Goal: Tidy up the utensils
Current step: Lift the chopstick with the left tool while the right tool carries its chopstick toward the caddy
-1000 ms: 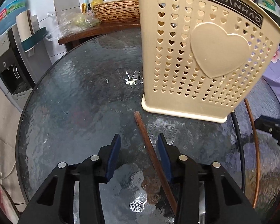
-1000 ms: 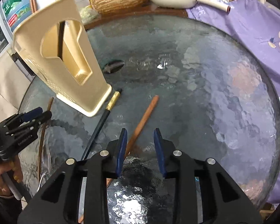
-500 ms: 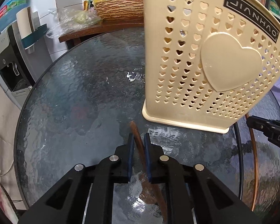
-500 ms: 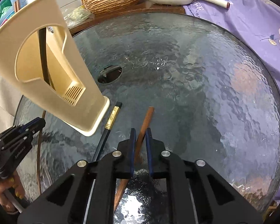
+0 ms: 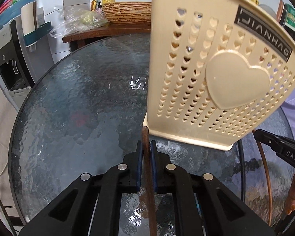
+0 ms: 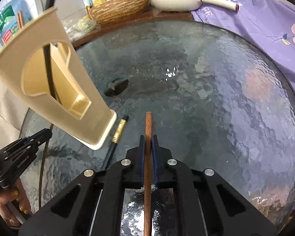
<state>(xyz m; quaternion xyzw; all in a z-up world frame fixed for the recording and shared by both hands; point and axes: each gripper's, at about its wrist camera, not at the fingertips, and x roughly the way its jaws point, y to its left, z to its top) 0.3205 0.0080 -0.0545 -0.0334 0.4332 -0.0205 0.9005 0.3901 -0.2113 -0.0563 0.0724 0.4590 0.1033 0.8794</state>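
Note:
My left gripper (image 5: 146, 143) is shut on a brown wooden chopstick (image 5: 145, 135), whose tip reaches the foot of the beige heart-pierced utensil holder (image 5: 216, 68). My right gripper (image 6: 148, 137) is shut on a second brown chopstick (image 6: 148, 122) that points out over the glass table (image 6: 216, 118). Between that stick and the holder (image 6: 55, 98) lies a black chopstick with a gold band (image 6: 117, 135). Another black chopstick (image 6: 48, 68) stands inside the holder. Each view shows the other gripper at its side: the right one (image 5: 258, 134) and the left one (image 6: 47, 132).
Behind the round table, a wooden side table carries a woven basket (image 6: 120, 7), a white pan (image 6: 177, 0) and plastic bags (image 5: 82, 19). A purple flowered cloth (image 6: 265, 29) borders the right rim. A dark hole (image 6: 116, 87) marks the table's middle. A water dispenser (image 5: 7, 63) stands left.
Both grippers went from open astride their chopsticks to shut on them. Each stick now lines up straight between the pads, and the holder looms closer in both views.

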